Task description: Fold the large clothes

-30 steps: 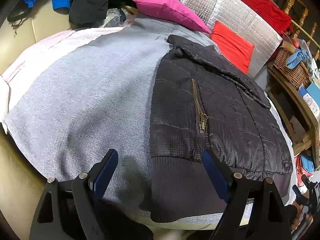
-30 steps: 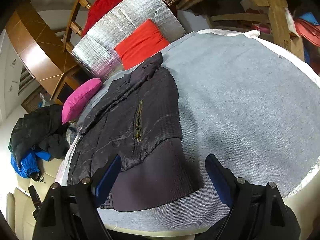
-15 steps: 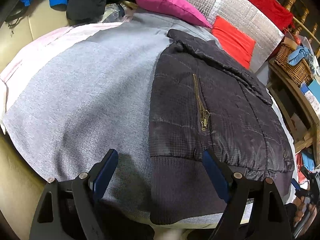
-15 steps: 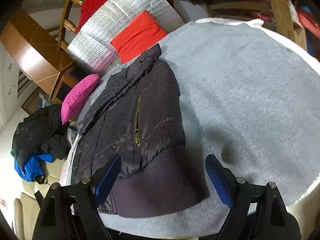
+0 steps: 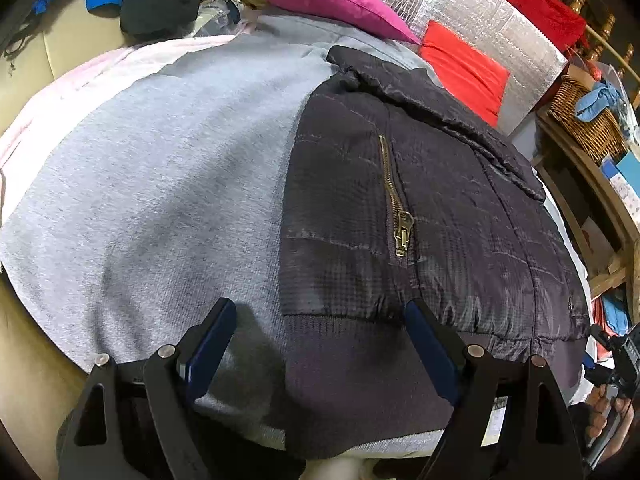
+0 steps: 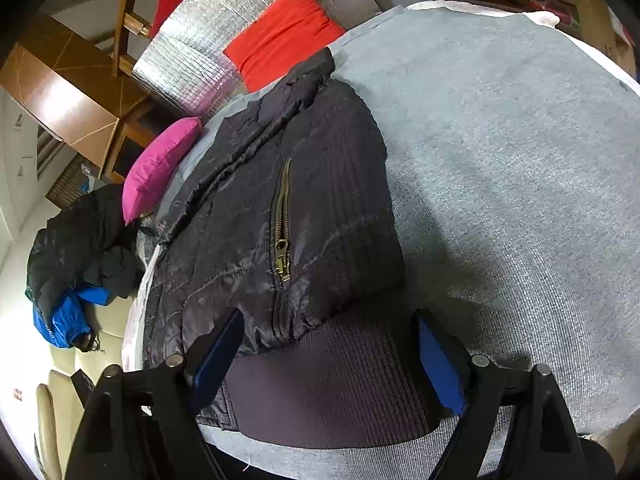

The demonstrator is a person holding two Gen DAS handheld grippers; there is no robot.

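Observation:
A dark quilted jacket (image 5: 432, 208) lies folded lengthwise on a grey cloth (image 5: 160, 184), with a brass zipper (image 5: 396, 208) on top and a ribbed hem (image 5: 352, 364) at the near edge. My left gripper (image 5: 316, 344) is open and empty, just above the hem's left corner. In the right wrist view the jacket (image 6: 280, 208) lies the same way, and my right gripper (image 6: 328, 356) is open and empty over the ribbed hem (image 6: 332, 384). The right gripper also shows at the far right of the left wrist view (image 5: 616, 360).
A pink cushion (image 5: 332, 0), a red cushion (image 5: 464, 68) and a silver foil panel (image 5: 480, 12) lie behind the jacket. A pile of dark and blue clothes (image 6: 72, 264) sits on a cream sofa. A wicker basket (image 5: 584, 120) stands on a wooden shelf at the right.
Both grippers have moved lower and closer to the jacket's hem. The jacket has not moved and both stay open.

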